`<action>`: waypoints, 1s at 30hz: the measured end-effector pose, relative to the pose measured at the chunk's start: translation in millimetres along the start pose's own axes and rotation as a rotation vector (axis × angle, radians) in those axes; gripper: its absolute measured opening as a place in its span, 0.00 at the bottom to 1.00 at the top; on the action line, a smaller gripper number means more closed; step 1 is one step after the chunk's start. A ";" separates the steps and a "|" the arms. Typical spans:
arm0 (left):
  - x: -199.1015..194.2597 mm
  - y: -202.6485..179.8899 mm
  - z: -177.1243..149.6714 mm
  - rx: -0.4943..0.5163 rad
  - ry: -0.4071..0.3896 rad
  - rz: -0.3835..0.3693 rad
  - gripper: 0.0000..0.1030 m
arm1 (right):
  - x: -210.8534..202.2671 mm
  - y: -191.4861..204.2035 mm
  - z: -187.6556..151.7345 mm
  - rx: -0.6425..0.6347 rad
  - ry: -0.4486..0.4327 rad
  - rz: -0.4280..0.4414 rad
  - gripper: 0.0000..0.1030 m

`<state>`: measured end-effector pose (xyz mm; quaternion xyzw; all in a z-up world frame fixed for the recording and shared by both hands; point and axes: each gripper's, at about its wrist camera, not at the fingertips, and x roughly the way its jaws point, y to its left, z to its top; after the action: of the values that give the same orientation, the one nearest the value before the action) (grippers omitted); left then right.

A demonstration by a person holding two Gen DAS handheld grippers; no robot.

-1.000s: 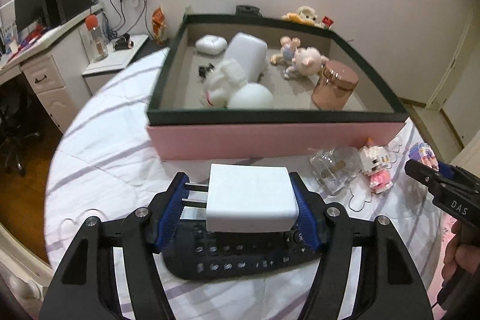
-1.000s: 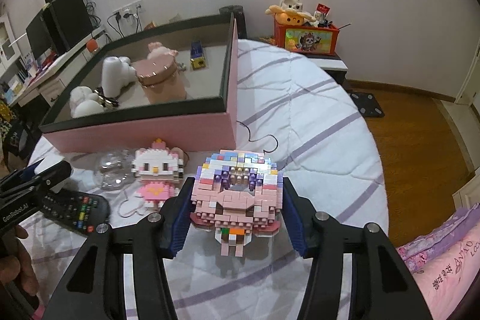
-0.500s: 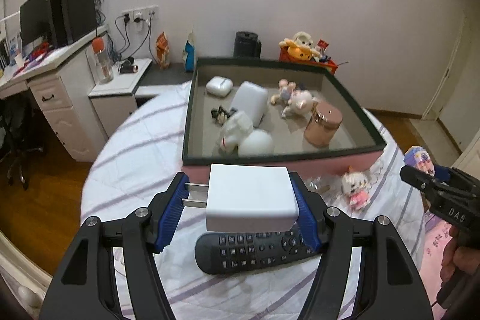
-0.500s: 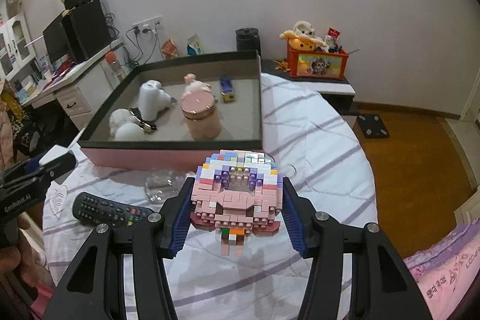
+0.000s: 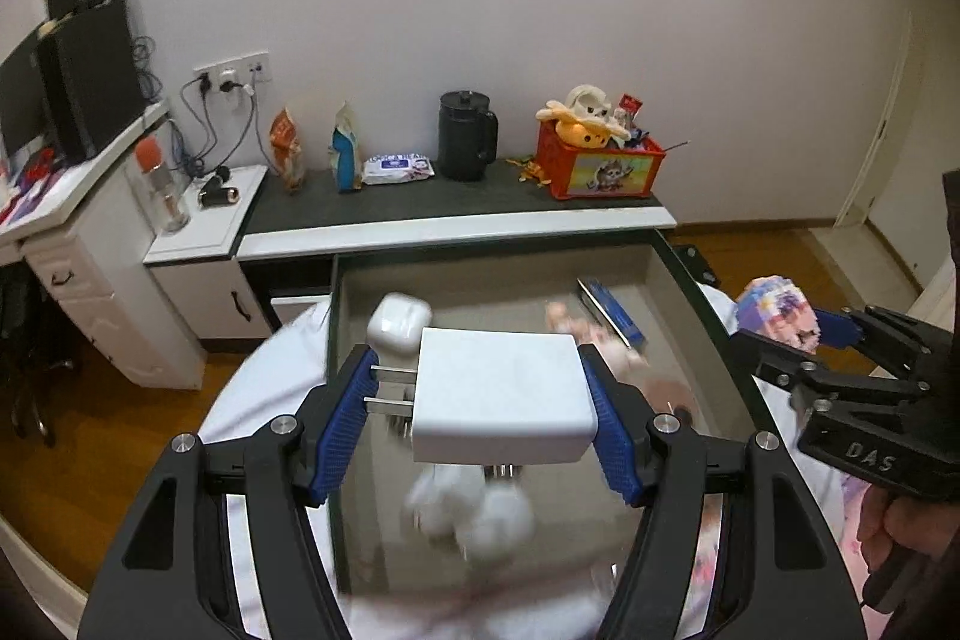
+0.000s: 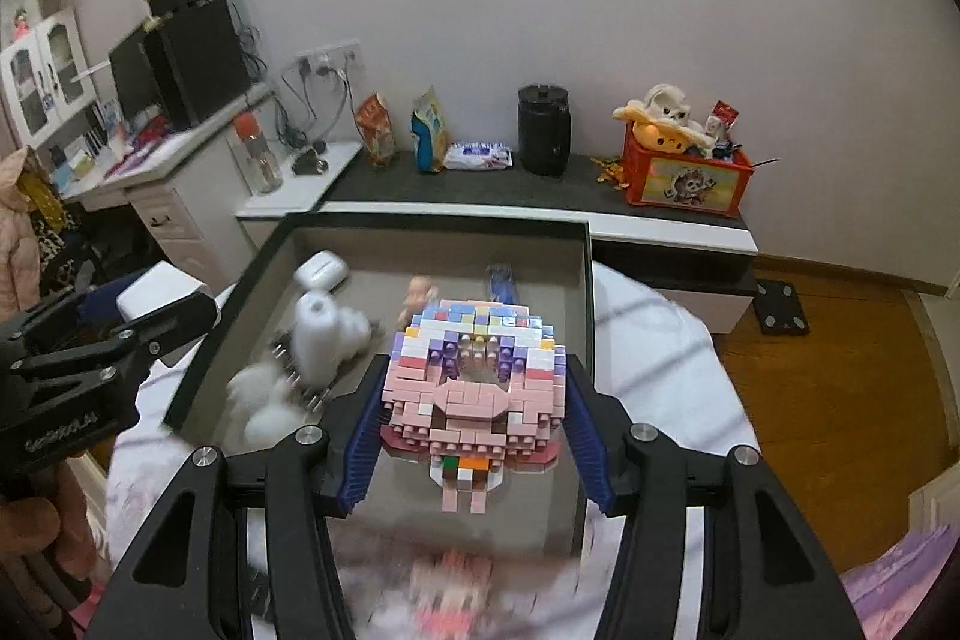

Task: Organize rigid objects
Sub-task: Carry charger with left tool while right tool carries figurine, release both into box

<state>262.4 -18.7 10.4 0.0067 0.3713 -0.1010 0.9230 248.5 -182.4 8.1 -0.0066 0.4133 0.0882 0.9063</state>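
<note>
My left gripper (image 5: 483, 415) is shut on a white plug charger (image 5: 501, 394) and holds it above the open box (image 5: 699, 304). My right gripper (image 6: 474, 424) is shut on a pink and purple brick figure (image 6: 477, 394), also above the box (image 6: 585, 292). The box holds a white earbud case (image 5: 399, 319), white chargers (image 6: 324, 334), a blue item (image 6: 504, 280) and a small pink doll (image 6: 420, 292). Each gripper shows in the other's view: the right one (image 5: 798, 334) at the right edge, the left one (image 6: 120, 316) at the left edge.
The box sits on a round table with a white striped cloth (image 6: 654, 340). Behind it is a low dark shelf (image 5: 456, 202) with a black jug (image 5: 465, 136), snack bags and a red toy crate (image 5: 600, 166). A white desk (image 5: 66, 232) stands at the left.
Both grippers have risen and moved forward over the box, each still holding its object. The remote and the items in front of the box have dropped out of view.
</note>
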 end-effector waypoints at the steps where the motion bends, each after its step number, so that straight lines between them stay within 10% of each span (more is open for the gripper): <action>1: 9.6 -0.2 6.5 0.002 0.011 -0.002 0.65 | 10.2 -2.1 7.4 0.001 0.012 -0.001 0.53; 9: 104.7 -6.1 39.7 0.011 0.168 -0.022 0.65 | 92.3 -18.0 42.4 -0.001 0.131 -0.015 0.54; 23: 162.5 -7.0 31.7 -0.010 0.330 0.002 0.66 | 132.1 -19.5 44.6 -0.030 0.192 -0.064 0.56; 30: 149.5 10.3 25.3 -0.033 0.322 0.083 0.89 | 124.0 -12.0 41.1 -0.047 0.182 -0.035 0.75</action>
<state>386.9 -38.0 -74.6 0.0230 0.5155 -0.0543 0.8548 361.0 -171.6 -58.7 -0.0430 0.4916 0.0813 0.8659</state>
